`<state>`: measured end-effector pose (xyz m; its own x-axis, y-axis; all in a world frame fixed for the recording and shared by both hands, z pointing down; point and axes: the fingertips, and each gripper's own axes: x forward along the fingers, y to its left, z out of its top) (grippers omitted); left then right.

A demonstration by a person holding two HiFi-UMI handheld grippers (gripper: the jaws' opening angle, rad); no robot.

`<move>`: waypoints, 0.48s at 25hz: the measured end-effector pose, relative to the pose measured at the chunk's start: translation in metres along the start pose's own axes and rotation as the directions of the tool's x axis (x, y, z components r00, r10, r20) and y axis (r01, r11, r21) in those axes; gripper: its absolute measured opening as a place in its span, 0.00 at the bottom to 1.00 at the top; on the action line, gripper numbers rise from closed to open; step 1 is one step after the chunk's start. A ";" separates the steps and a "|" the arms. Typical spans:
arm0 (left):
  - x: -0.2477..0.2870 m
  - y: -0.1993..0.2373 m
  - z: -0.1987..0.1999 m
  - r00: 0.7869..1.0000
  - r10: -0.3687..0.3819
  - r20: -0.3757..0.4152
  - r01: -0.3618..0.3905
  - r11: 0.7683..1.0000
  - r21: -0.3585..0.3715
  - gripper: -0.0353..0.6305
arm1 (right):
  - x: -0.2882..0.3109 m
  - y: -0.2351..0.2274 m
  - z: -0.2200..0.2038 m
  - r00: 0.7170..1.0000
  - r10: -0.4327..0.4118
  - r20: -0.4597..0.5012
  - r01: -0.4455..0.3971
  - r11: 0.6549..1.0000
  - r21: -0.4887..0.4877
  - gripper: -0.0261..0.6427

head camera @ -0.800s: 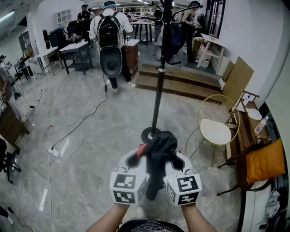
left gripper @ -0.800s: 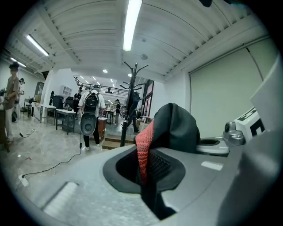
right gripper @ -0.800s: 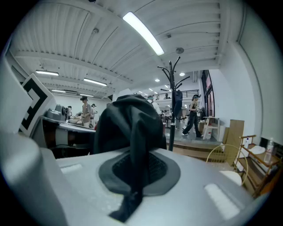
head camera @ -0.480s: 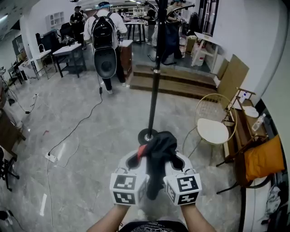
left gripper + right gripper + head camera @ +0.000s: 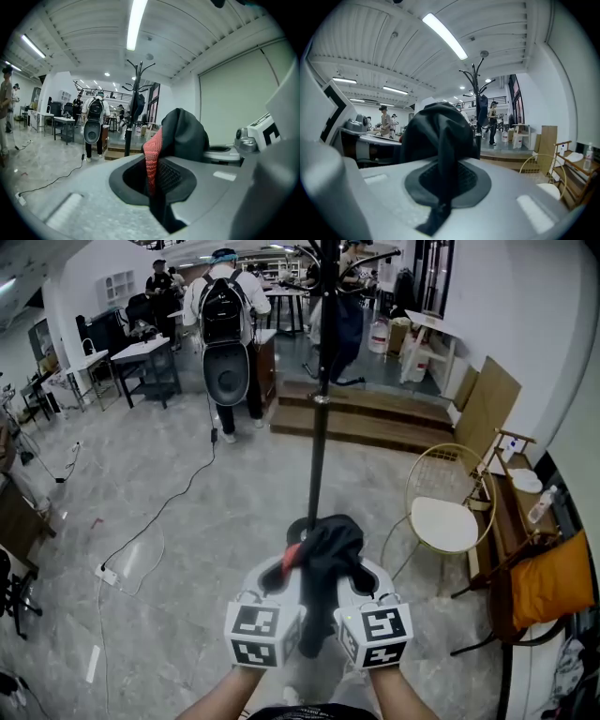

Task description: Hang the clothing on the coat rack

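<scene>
No word, brand, number or sign can be read in any of these views. The white cubes on the left gripper (image 5: 281, 570) and the right gripper (image 5: 364, 570) bear only black-and-white square code patterns, without letters or digits. Any print in the room behind is too small and blurred to read.

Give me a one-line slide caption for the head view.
Head view: left gripper and right gripper, both shut on a bunched black garment, face the tall black coat rack.
</scene>
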<state>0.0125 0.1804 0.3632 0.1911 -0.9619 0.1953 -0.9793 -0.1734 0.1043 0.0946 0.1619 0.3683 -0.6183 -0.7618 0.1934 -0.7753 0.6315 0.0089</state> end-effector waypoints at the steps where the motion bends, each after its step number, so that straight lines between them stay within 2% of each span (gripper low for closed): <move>1: 0.006 0.001 0.002 1.000 0.012 0.002 -0.012 1.000 -0.001 0.08 | 0.004 -0.003 0.002 1.000 0.015 0.005 -0.015 1.000 -0.001 0.05; 12: 0.074 -0.021 0.019 0.989 0.149 0.012 -0.149 0.988 -0.039 0.08 | 0.033 -0.071 0.016 0.985 0.168 0.025 -0.167 0.985 -0.051 0.05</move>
<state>0.0460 0.1090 0.3566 0.0419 -0.9794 0.1974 -0.9935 -0.0200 0.1119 0.1275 0.0898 0.3584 -0.7427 -0.6482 0.1679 -0.6539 0.7561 0.0265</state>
